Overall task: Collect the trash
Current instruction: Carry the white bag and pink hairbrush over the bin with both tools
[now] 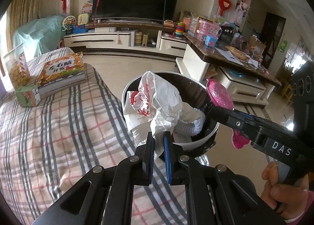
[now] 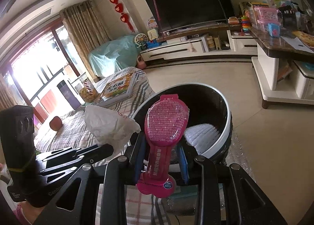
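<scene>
My left gripper (image 1: 159,136) is shut on a crumpled white plastic bag with red print (image 1: 157,103), which hangs over the rim of a round white bin with a dark inside (image 1: 208,138). The same bag (image 2: 109,125) shows at the left of the right wrist view. My right gripper (image 2: 161,146) is shut on a pink spoon-shaped plastic package (image 2: 166,125), held upright above the near rim of the bin (image 2: 223,134). In the left wrist view the pink package (image 1: 219,93) sits over the bin's right edge. White ribbed trash (image 2: 202,131) lies inside the bin.
A plaid-covered couch (image 1: 58,127) at the left carries a picture book (image 1: 62,72), a snack box (image 1: 16,68) and a small carton (image 1: 28,95). A cluttered coffee table (image 1: 231,56) stands to the right, a TV stand (image 1: 121,38) behind. A hand (image 1: 284,187) holds the right gripper.
</scene>
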`<state>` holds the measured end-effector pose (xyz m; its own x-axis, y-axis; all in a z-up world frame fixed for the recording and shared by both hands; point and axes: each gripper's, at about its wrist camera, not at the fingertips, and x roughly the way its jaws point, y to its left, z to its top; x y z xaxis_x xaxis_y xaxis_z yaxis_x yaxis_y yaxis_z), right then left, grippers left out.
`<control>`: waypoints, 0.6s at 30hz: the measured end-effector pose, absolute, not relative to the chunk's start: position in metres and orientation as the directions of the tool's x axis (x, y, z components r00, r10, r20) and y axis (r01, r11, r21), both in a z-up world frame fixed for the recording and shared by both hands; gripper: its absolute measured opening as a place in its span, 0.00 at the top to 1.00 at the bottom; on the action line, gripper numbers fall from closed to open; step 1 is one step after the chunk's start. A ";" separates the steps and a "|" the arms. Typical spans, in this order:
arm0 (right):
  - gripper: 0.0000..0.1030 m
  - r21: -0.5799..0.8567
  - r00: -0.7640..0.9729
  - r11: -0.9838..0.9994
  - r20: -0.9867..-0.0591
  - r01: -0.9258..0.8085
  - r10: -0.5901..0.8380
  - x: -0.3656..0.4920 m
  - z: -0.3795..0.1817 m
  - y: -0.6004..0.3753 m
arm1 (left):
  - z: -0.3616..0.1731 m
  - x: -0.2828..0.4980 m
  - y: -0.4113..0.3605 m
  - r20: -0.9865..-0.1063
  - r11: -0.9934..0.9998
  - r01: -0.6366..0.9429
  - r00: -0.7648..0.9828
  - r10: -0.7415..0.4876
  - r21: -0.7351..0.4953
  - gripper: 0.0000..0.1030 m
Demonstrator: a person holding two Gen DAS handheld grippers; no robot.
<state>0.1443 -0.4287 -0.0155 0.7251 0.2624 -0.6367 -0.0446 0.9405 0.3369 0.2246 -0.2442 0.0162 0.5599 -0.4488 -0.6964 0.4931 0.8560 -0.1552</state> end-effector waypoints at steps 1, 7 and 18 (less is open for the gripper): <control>0.70 0.337 0.725 0.941 -0.637 -0.044 0.262 0.145 -0.015 -0.429 | 0.017 0.225 -0.245 -0.696 0.855 0.494 0.559 -0.450 -0.156 0.92; 0.70 0.326 0.724 0.945 -0.642 -0.039 0.252 0.152 -0.015 -0.434 | 0.017 0.231 -0.252 -0.696 0.850 0.503 0.555 -0.455 -0.154 0.92; 0.70 0.314 0.706 0.949 -0.665 -0.031 0.243 0.171 -0.021 -0.439 | 0.014 0.251 -0.266 -0.713 0.847 0.507 0.535 -0.453 -0.158 0.92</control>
